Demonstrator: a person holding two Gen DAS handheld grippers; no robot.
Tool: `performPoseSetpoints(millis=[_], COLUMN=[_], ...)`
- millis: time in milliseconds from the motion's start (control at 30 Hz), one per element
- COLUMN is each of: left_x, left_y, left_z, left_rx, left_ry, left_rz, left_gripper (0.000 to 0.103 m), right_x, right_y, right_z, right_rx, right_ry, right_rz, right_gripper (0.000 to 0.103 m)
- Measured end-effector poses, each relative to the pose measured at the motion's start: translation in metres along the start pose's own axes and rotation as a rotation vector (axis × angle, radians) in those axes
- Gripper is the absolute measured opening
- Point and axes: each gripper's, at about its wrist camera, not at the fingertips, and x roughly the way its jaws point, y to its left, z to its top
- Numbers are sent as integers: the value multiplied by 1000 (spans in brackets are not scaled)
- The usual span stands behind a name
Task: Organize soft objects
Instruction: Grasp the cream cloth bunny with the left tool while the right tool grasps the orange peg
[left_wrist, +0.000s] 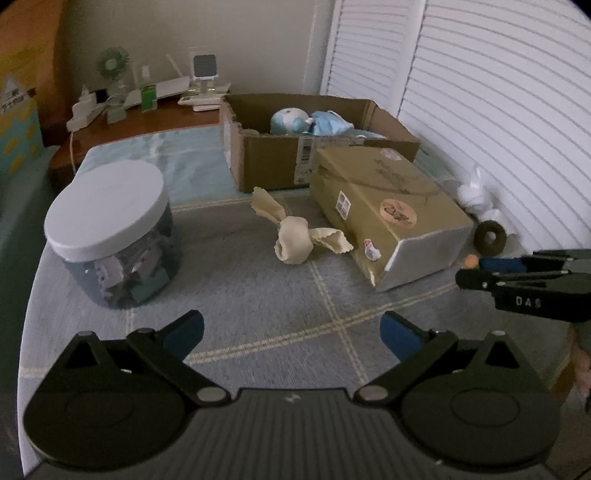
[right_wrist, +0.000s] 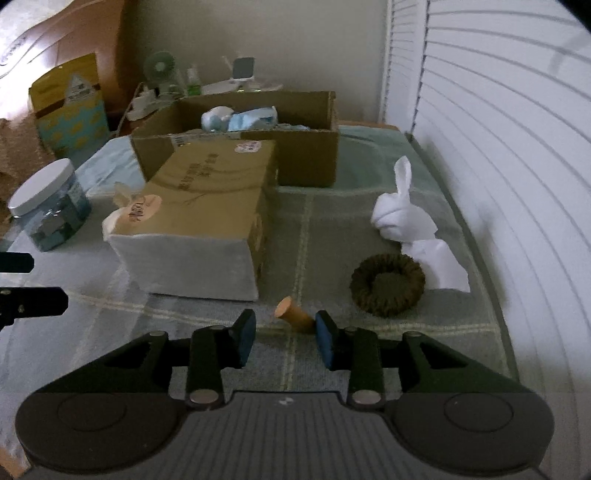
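We count the soft things first: a cream fabric bow (left_wrist: 293, 236) lies on the checked cloth (left_wrist: 258, 295) in front of the open cardboard box (left_wrist: 271, 164), where a blue-and-white plush (left_wrist: 291, 121) already sits, so we judge that box to be the collecting place. On the right, near the shuttered doors (right_wrist: 517, 147), a white folded bunny (right_wrist: 400, 218) stands upright with a dark knitted ring (right_wrist: 387, 290) just beside it. A small orange cylinder (right_wrist: 293, 316) lies tilted on the cloth, its lower end at the right pad of our right gripper (right_wrist: 284, 338); the jaws stand a little apart and the left pad is clear of it, so we do not count it as pinched. Our left gripper (left_wrist: 291, 332) hangs spread wide over bare cloth, holding nothing, facing the bow, probably ready for it. A closed gold box (left_wrist: 388, 218) lies between the two groups, and a white-lidded jar (left_wrist: 110, 236) stands apart at the left
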Motion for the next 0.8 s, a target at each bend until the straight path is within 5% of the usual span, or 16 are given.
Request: performPoseSetpoints(millis=[633,800], left_x=[28,34], left_y=[-10,-9], left_z=[22,30], left_rx=[205,255], left_ry=[-33,-50], left_rz=[1,10], left_gripper=[98,85], right_x=[1,4], right_y=[2,11], right_z=[2,2], right_rx=[86,38], right_ry=[-4,-10], right_rz=[-36,-83], right_gripper=[40,35])
